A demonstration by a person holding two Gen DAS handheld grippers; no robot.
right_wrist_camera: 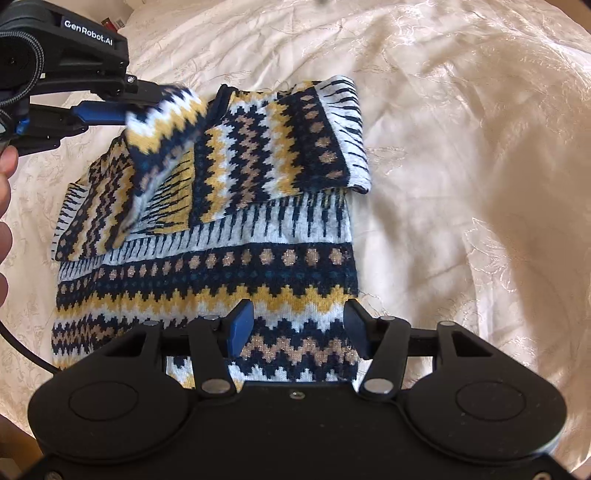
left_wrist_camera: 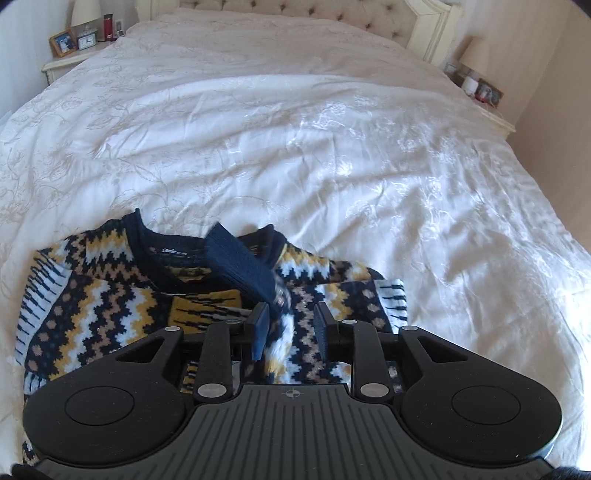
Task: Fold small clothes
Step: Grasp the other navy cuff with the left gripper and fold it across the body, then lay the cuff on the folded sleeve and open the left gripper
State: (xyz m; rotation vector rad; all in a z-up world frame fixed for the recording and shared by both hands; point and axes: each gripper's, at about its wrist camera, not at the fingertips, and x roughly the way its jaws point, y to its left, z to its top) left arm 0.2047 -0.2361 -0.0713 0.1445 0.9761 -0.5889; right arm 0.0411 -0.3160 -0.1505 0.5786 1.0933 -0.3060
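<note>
A knitted sweater [left_wrist_camera: 110, 306] in navy, yellow, white and tan zigzags lies flat on the bed, neck opening away from me in the left wrist view. One sleeve [left_wrist_camera: 284, 339] runs up between the fingers of my left gripper [left_wrist_camera: 291, 314], its navy cuff [left_wrist_camera: 240, 262] flopping over the collar. The jaws stand apart and the pads do not press the knit. In the right wrist view the left gripper [right_wrist_camera: 140, 99] hovers over the sweater [right_wrist_camera: 207, 280] with the blurred sleeve [right_wrist_camera: 166, 122] at its tips. My right gripper [right_wrist_camera: 299, 314] is open above the sweater's lower part.
A white embroidered bedspread [left_wrist_camera: 295, 129] covers the bed up to a tufted headboard [left_wrist_camera: 295, 11]. A nightstand [left_wrist_camera: 74, 55] with a photo frame and clock stands at the far left, another nightstand [left_wrist_camera: 480, 88] at the far right. A person's hand [right_wrist_camera: 5, 173] shows at the left edge.
</note>
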